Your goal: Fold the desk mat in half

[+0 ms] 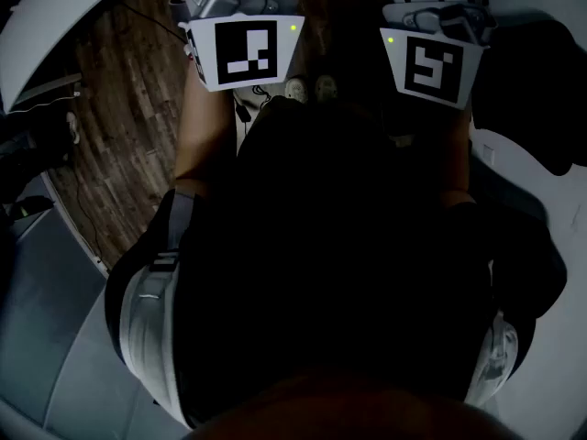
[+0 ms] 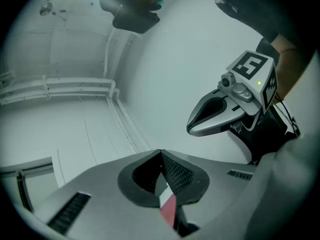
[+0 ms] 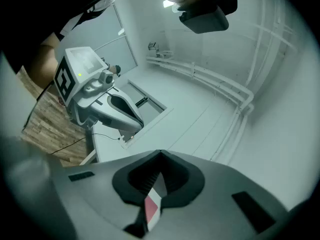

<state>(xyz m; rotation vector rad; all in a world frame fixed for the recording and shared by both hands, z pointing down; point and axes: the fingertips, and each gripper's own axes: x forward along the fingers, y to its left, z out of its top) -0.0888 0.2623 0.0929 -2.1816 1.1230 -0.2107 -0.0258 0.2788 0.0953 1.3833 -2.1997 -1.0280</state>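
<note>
Dark wooden floor (image 1: 119, 136) fills the head view's upper left, and the left gripper (image 2: 161, 155) and right gripper (image 3: 160, 156), side by side at the top edge, both have jaws pressed together on nothing, while the desk mat shows in no view, so its direction, long axis and nearer hand cannot be told.

Legible words, brands, numbers: none. Signs: one black-and-white square marker each on left gripper's white cube (image 1: 240, 51) and right gripper's white cube (image 1: 431, 65).
</note>
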